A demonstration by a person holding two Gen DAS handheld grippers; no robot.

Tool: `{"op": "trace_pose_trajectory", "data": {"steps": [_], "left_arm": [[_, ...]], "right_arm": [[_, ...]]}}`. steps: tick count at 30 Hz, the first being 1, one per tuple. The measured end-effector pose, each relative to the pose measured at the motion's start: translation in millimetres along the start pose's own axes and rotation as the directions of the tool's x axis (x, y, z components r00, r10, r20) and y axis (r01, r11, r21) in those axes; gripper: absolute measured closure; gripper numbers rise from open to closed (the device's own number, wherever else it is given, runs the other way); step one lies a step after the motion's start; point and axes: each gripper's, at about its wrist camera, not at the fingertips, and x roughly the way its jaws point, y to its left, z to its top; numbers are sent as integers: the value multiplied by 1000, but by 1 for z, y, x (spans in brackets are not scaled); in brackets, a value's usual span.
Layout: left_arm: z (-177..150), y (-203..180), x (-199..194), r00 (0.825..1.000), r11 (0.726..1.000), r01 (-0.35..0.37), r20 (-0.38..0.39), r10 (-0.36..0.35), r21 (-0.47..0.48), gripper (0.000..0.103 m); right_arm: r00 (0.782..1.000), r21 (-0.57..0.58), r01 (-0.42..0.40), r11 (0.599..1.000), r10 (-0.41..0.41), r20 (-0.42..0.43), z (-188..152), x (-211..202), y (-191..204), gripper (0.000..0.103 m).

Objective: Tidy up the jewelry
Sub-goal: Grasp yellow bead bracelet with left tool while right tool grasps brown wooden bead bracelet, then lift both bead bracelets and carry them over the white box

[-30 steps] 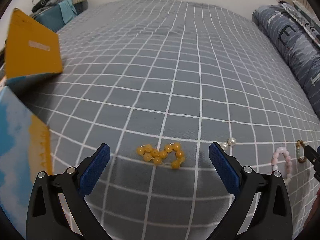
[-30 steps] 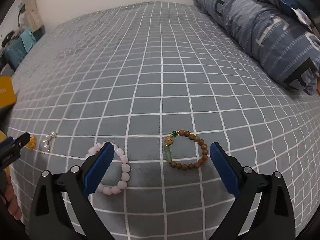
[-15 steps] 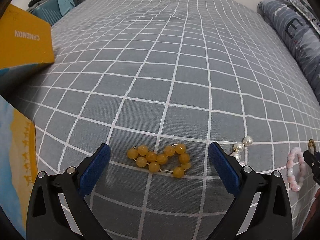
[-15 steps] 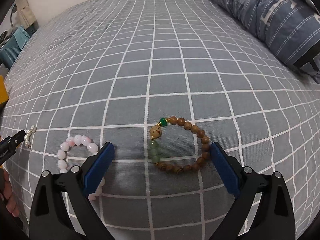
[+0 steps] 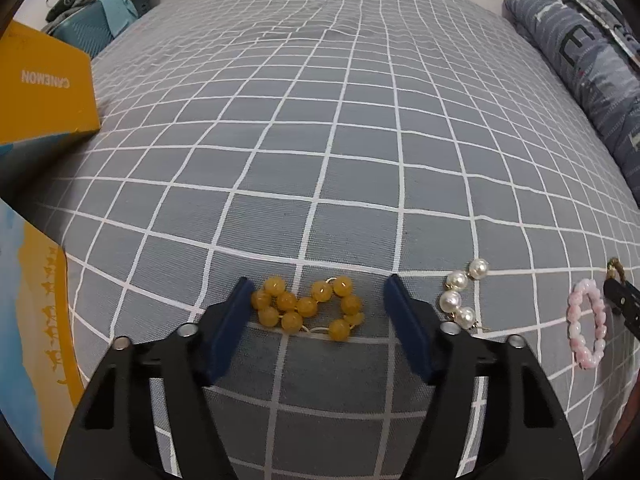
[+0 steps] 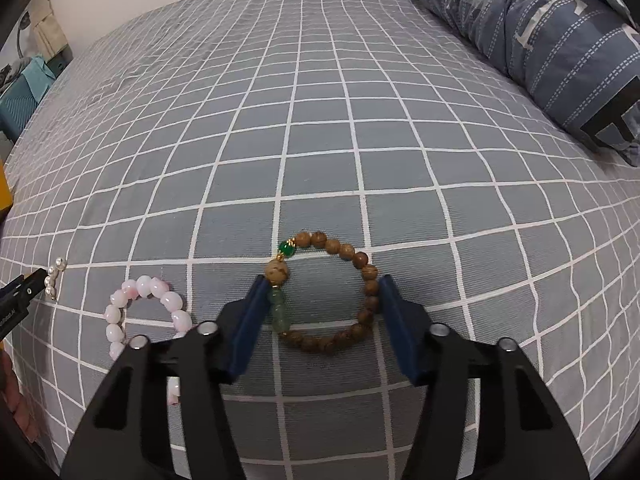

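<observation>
Grey checked bedsheet (image 5: 320, 128) covers the bed, with a yellow box (image 5: 44, 92) at its left edge and a blue quilt (image 6: 540, 40) along its right. On the sheet, left to right: yellow beads (image 5: 308, 306) bunched between the spread left gripper (image 5: 316, 300), pearls (image 5: 462, 294), pink bracelet (image 6: 144, 308), and wooden bracelet (image 6: 328, 292) bracketed by the open right gripper (image 6: 324, 296).

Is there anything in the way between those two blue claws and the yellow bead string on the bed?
Nothing visible. The left gripper is open, its blue fingers flanking the yellow bead bracelet on the grey checked bedsheet. The pearl earrings lie apart, outside the right-hand finger.
</observation>
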Motion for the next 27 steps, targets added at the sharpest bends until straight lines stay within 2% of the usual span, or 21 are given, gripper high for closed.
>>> {"op": "trace_pose_trajectory", "data": {"steps": [2, 4, 5, 7, 8, 9, 27], "left_arm": [[0, 1, -2, 1000, 1000, 3, -3, -3, 0, 55], [0, 2, -3, 1000, 1000, 9, -5, -9, 0, 63], [0, 3, -3, 1000, 1000, 12, -5, -12, 0, 72], [0, 4, -4, 1000, 1000, 14, -3, -14, 1, 79], [0, 4, -5, 1000, 1000, 16, 1, -16, 2, 88], [0, 5, -5, 1000, 1000, 21, 6, -21, 0, 94], [-1, 4, -24, 998, 999, 37, 54, -37, 5, 94]], "right_arm": [[1000, -8, 8, 1000, -8, 2, 0, 0, 2, 63], [1000, -13, 11, 1000, -11, 4, -1, -1, 2, 68], [1000, -16, 14, 1000, -14, 5, -1, -1, 2, 74], [1000, -28, 25, 999, -25, 7, -1, -2, 5, 83], [1000, -30, 28, 999, -28, 8, -1, -2, 4, 93], [1000, -26, 30, 999, -29, 10, -1, -3, 4, 95], [997, 0, 25, 1000, -25, 67, 2, -23, 1, 95]]}}
